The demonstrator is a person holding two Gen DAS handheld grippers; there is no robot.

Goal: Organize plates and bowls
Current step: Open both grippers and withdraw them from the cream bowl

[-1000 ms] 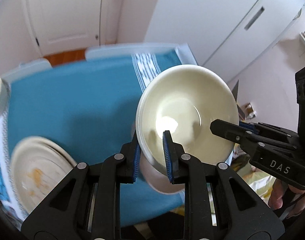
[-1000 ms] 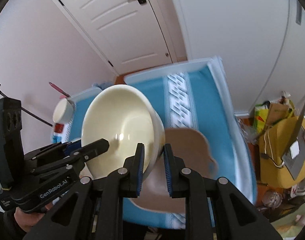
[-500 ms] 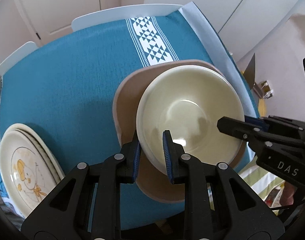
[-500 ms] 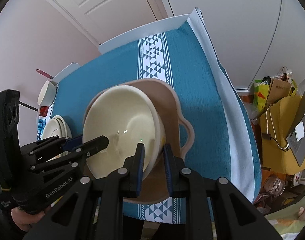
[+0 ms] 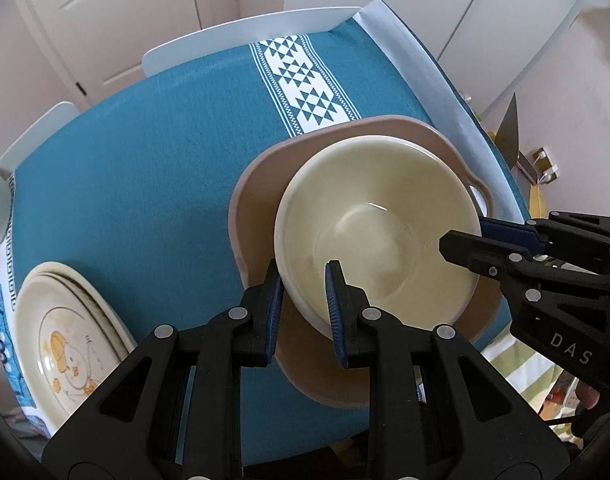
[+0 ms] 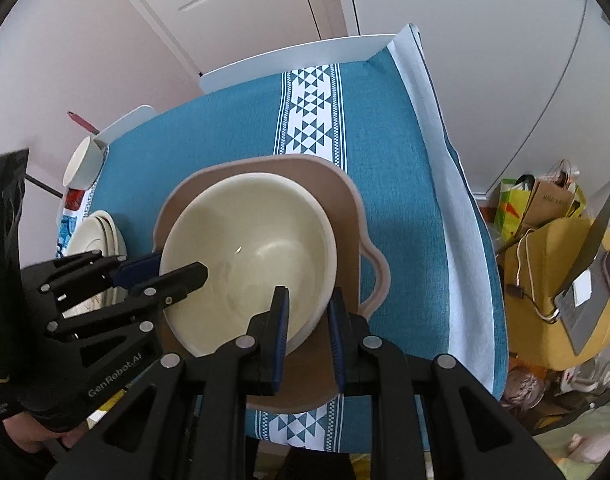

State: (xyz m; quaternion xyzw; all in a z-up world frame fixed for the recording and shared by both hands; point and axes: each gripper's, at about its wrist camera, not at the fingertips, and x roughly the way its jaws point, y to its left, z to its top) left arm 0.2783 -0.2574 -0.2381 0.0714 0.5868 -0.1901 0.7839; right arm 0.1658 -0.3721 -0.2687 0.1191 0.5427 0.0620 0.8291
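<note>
Left wrist view: the left gripper (image 5: 303, 304) rises from the bottom centre of the frame, its blue-padded jaws clenched on the near rim of a cream bowl (image 5: 379, 236), one pad inside the wall and one outside. The bowl sits right of centre on a brown dish (image 5: 257, 200) with an ear-shaped handle, and that dish lies on a teal tablecloth (image 5: 145, 152) crossed by a white band of triangles. From the right edge the right gripper (image 5: 471, 236) reaches in and grasps the opposite rim of the same bowl, one black finger inside and a blue pad outside. In the lower left a stack of plates (image 5: 65, 344) with a yellow cartoon print lies on the cloth, well apart from the bowl. A white door fills the upper left.

Right wrist view: the right gripper (image 6: 307, 312) comes up from the bottom centre, jaws closed on the bowl's (image 6: 249, 248) rim, which passes between the two blue pads. The bowl rests inside the brown dish (image 6: 341, 200) in the middle of the frame, the dish's handle sticking out to the right. The left gripper (image 6: 173, 270) enters from the left edge and clamps the far rim. Behind it, the stack of plates (image 6: 101, 228) shows at mid left, with a white cup (image 6: 83, 160) above it near the table's edge. Bags and a yellow chair crowd the floor at the right.
</note>
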